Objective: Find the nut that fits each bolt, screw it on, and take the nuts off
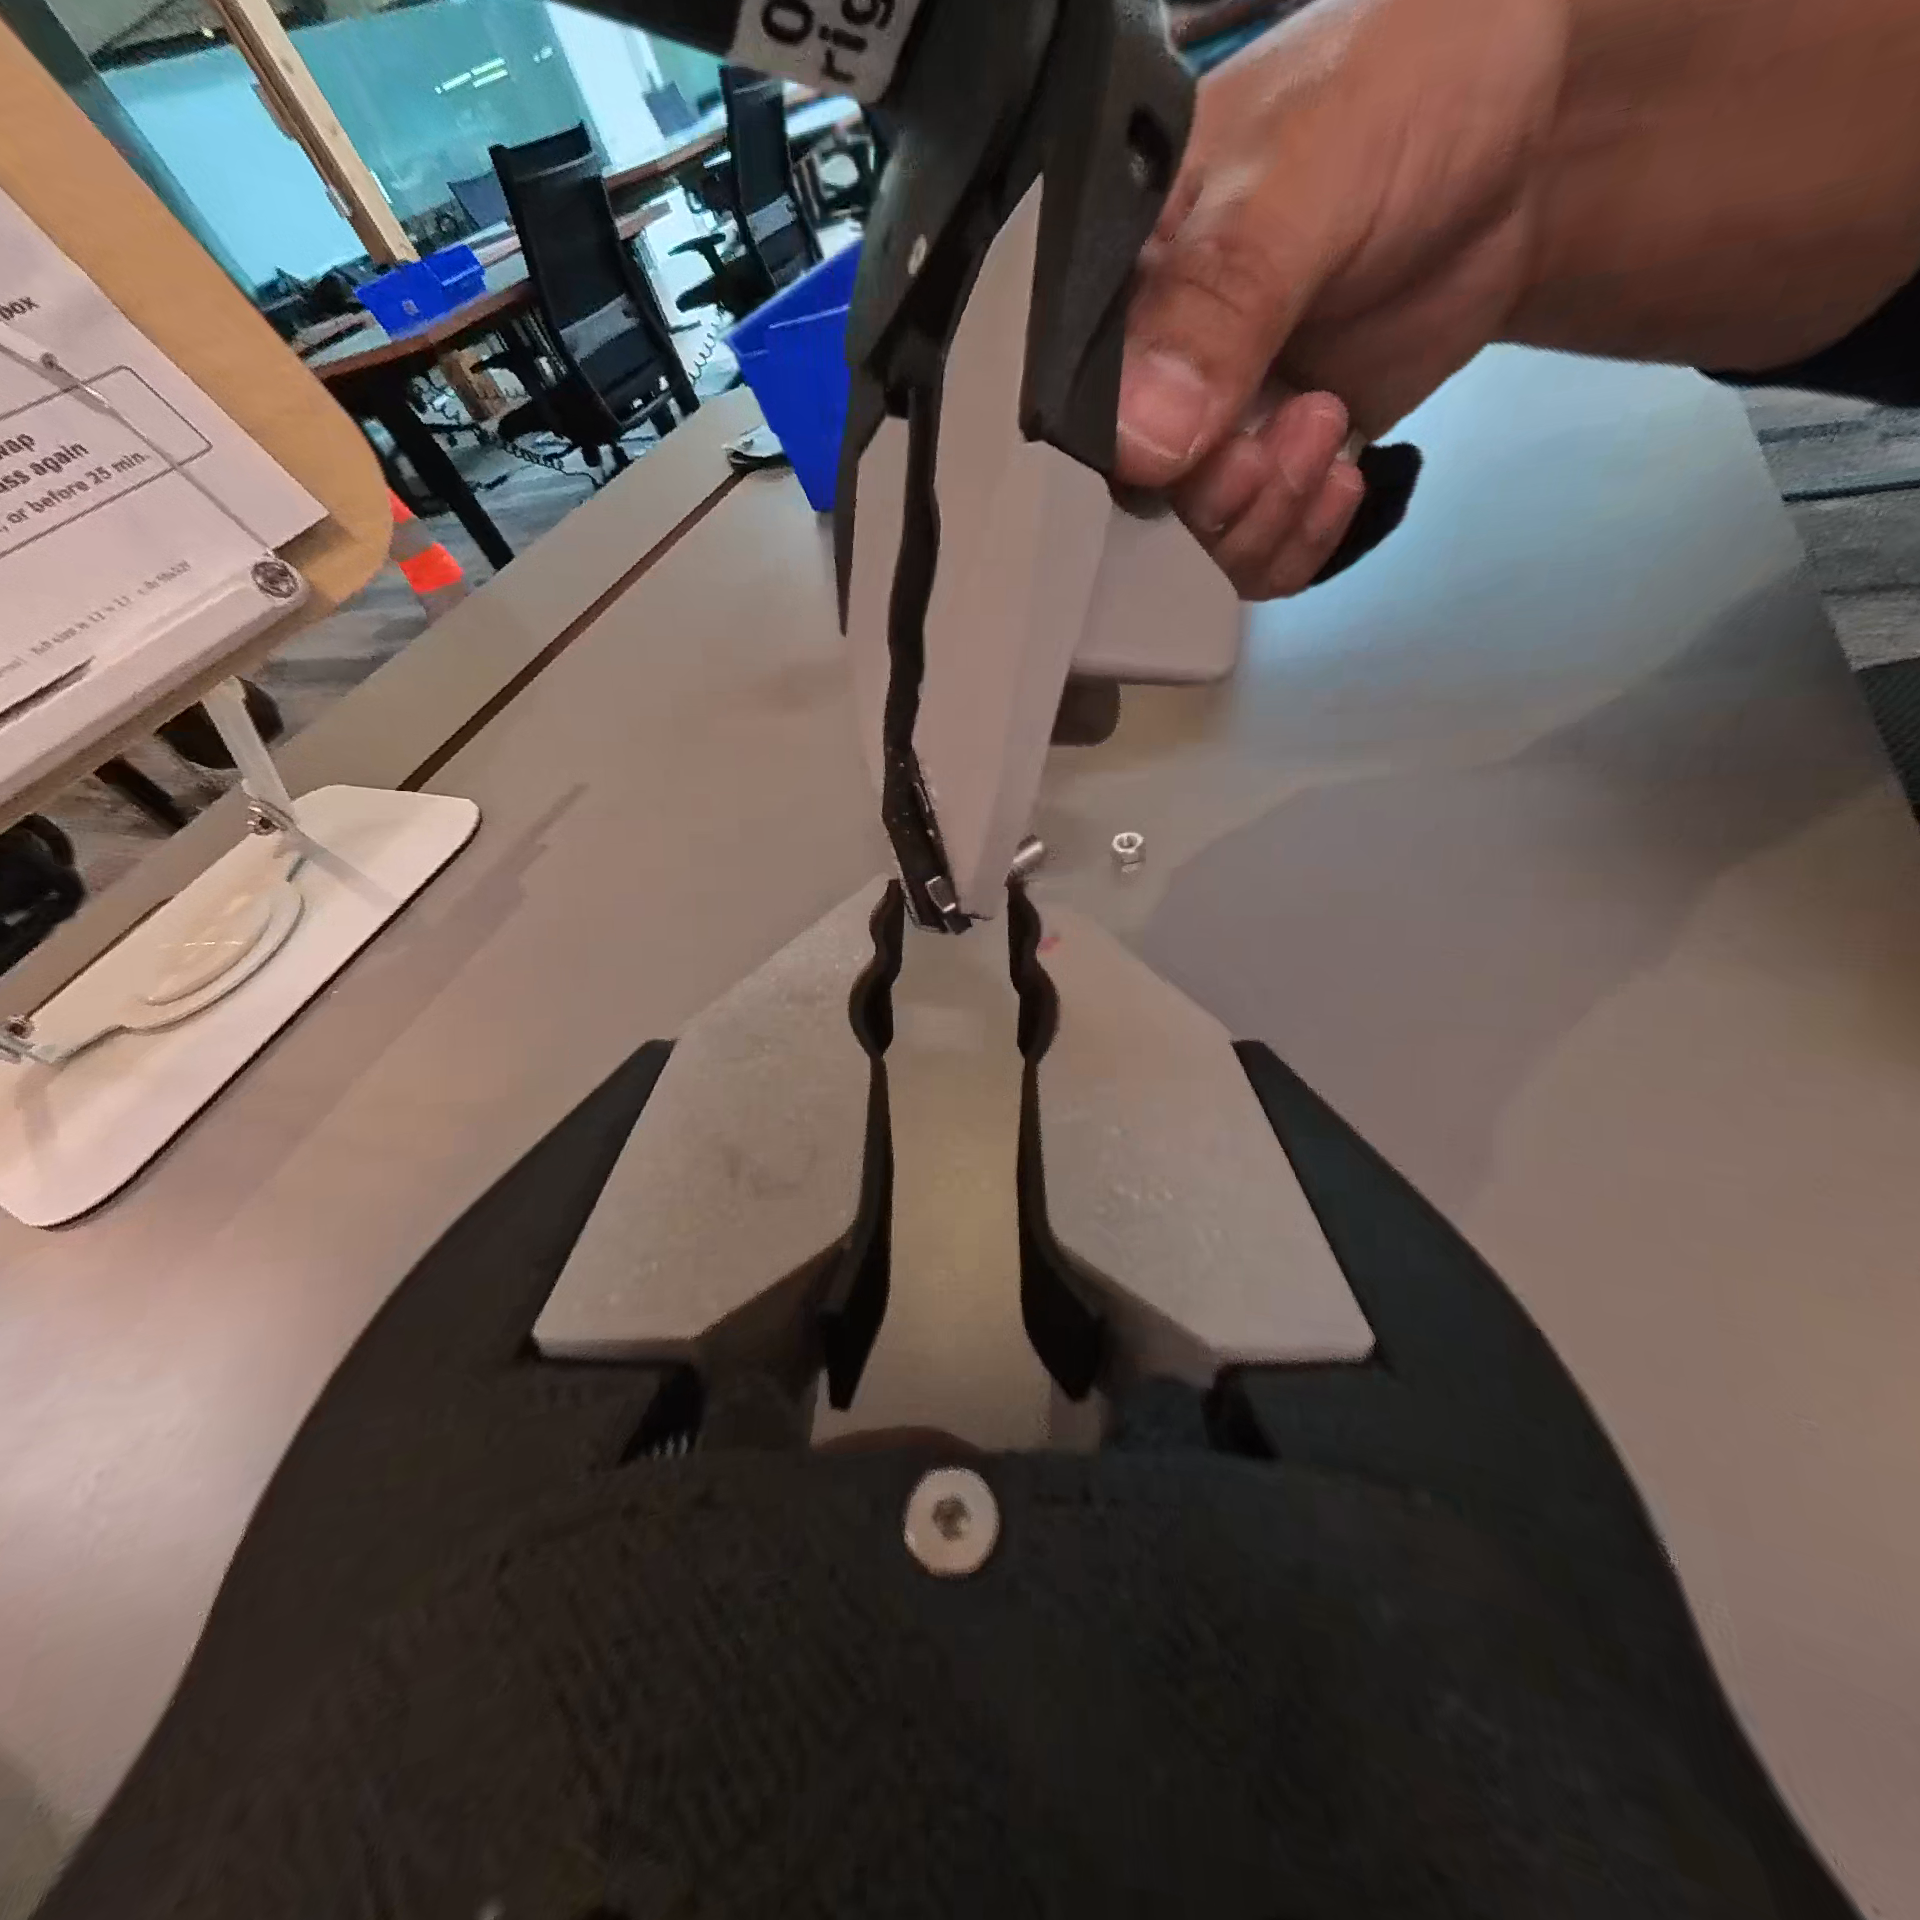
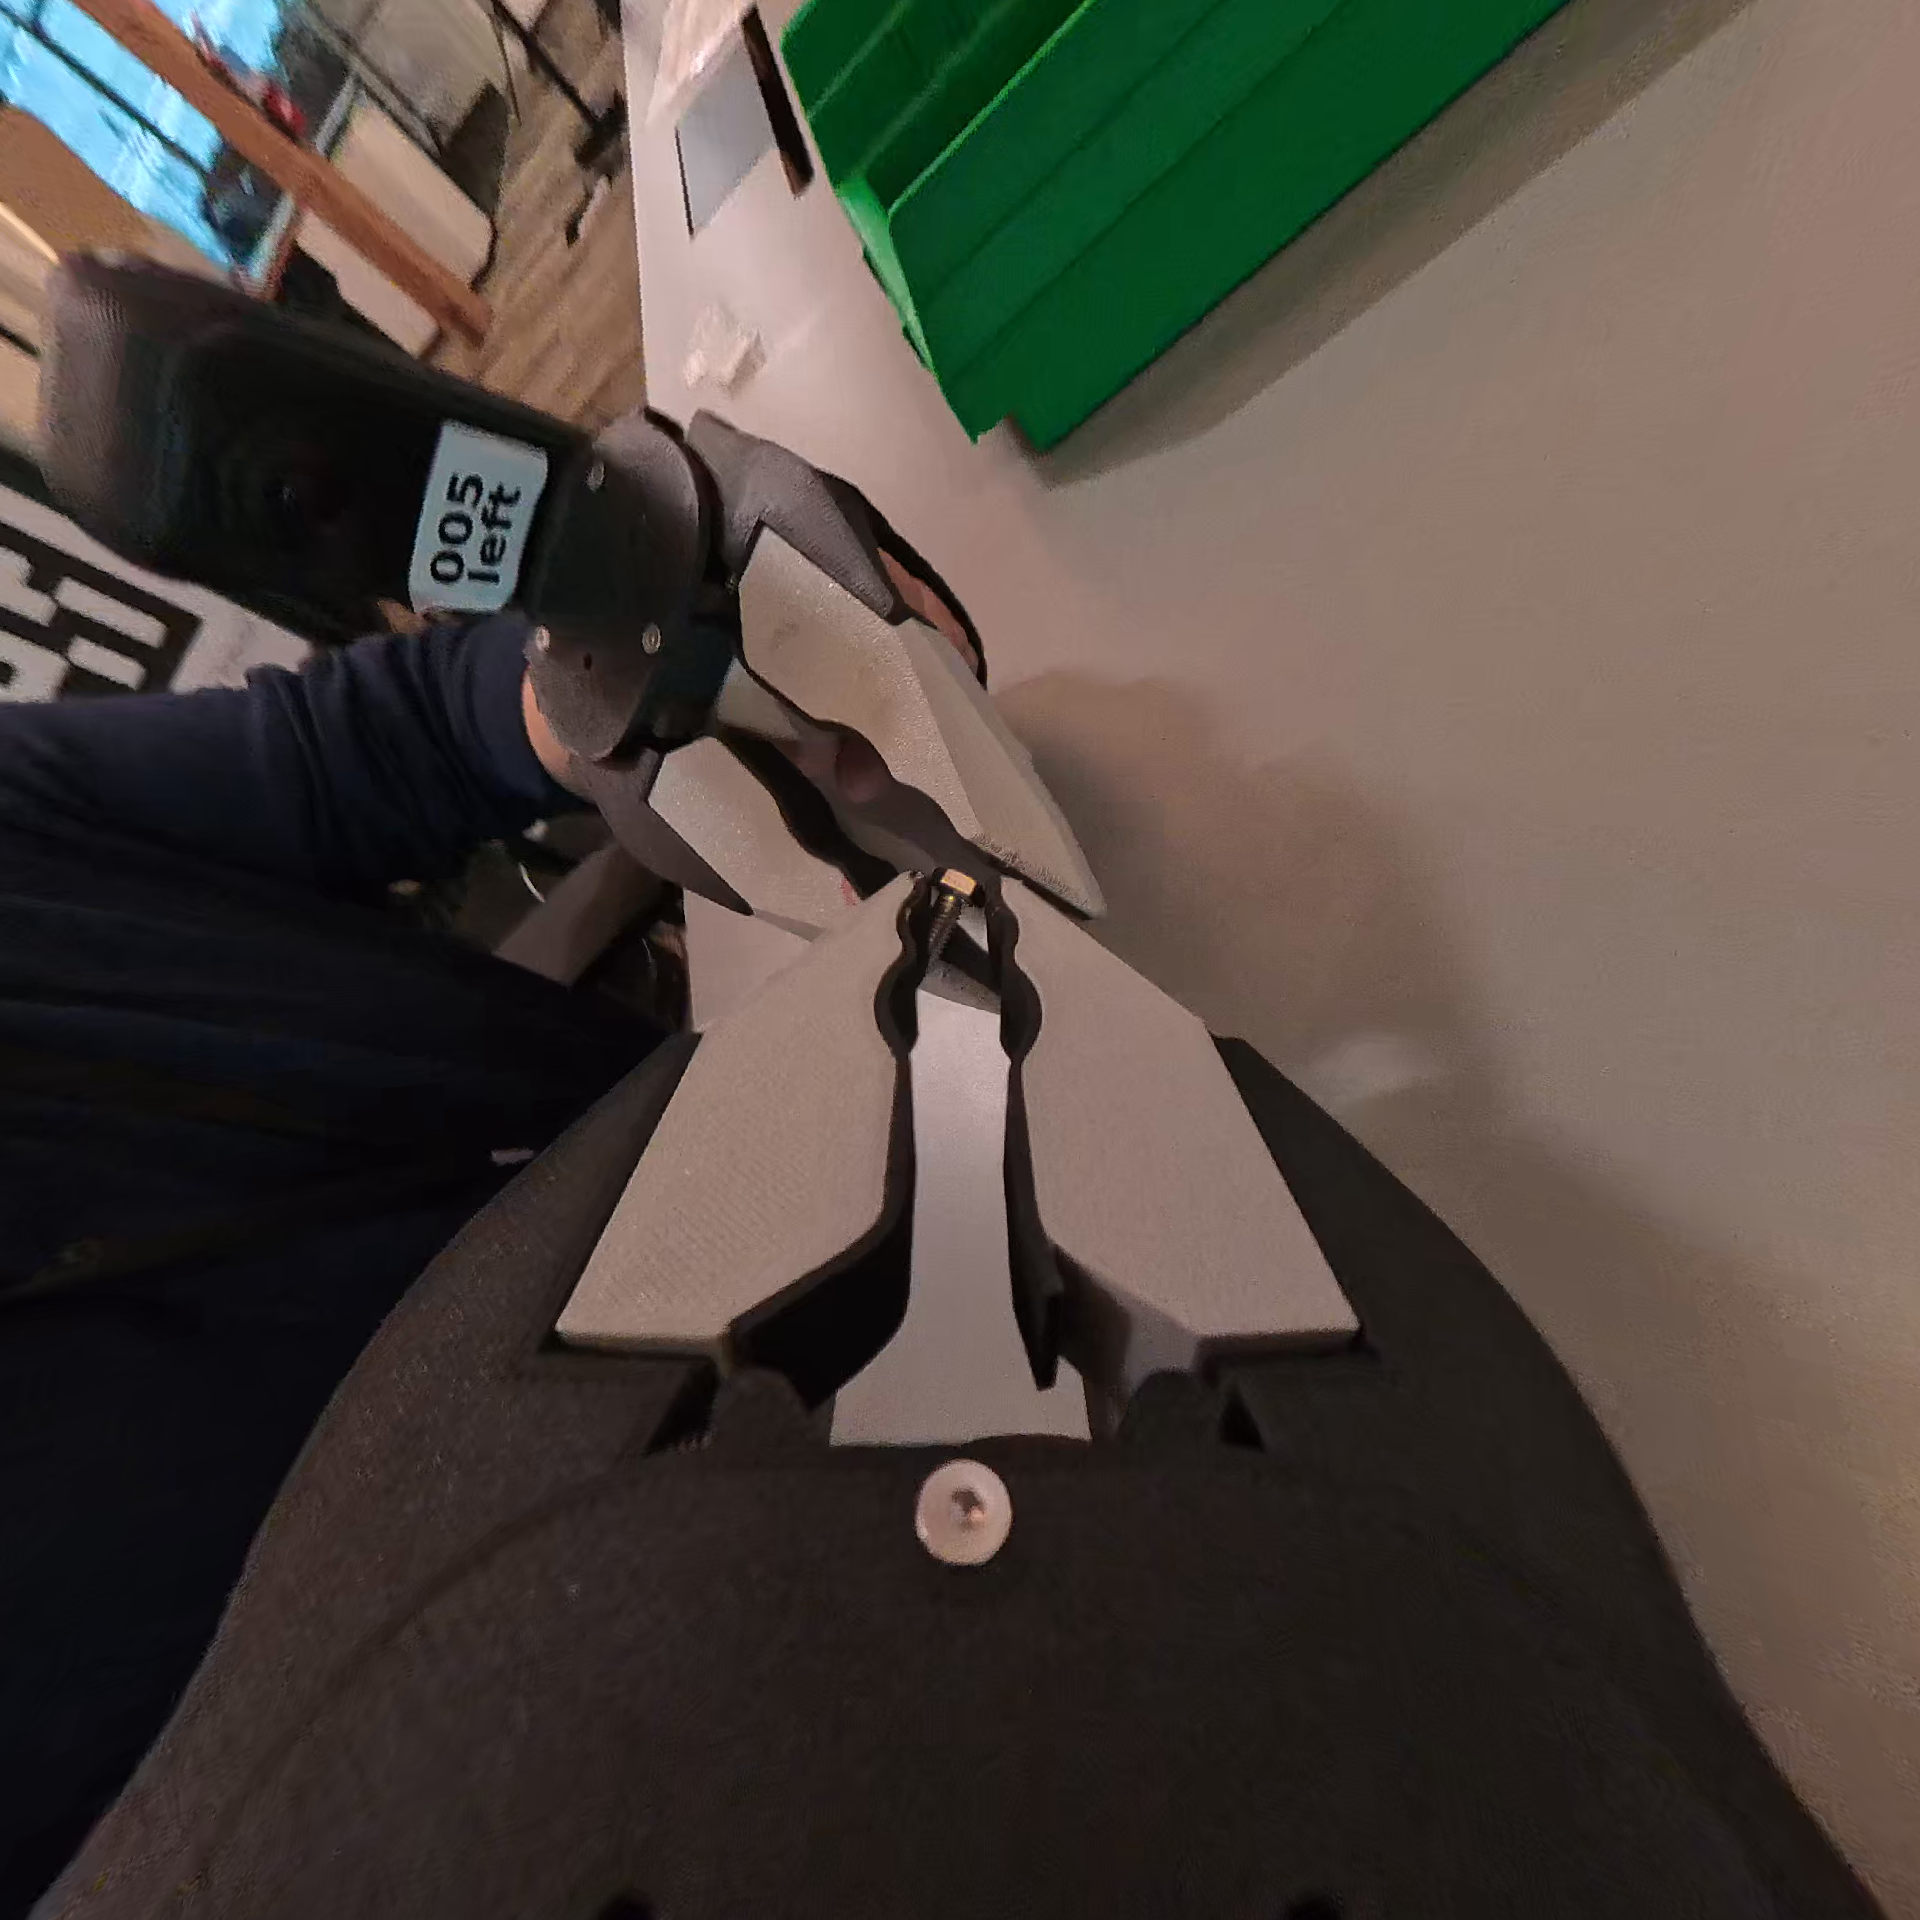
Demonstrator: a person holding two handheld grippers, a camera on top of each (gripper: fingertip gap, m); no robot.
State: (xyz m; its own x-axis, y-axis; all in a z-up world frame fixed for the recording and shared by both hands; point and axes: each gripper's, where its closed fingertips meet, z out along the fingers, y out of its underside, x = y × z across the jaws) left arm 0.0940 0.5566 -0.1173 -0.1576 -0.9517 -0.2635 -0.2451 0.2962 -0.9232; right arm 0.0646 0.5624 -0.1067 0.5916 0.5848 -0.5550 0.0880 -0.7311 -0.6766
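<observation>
My right gripper (image 2: 956, 896) is shut on a small bolt (image 2: 948, 904). The bolt's hex end sits at the fingertips and its threaded shaft runs back between the pads. In the left wrist view the right gripper (image 1: 948, 914) comes down from above, with a metal end of the bolt (image 1: 940, 891) showing at its tip. My left gripper (image 1: 956, 909) is open. Its fingers stand on either side of the right gripper's tip, with a gap at each pad. It also shows in the right wrist view (image 2: 945, 904), straddling the bolt's end.
A loose silver nut (image 1: 1124, 847) and a small silver piece (image 1: 1029, 857) lie on the grey table (image 1: 1455, 935) just beyond the fingertips. A sign stand (image 1: 156, 499) on a white base (image 1: 208, 987) is at the left. Green bins (image 2: 1091, 208) and a blue bin (image 1: 800, 384) are farther off. My left and right fingertips are right by each other. The white base (image 1: 208, 987) lies around 35 cm away from my left fingertips.
</observation>
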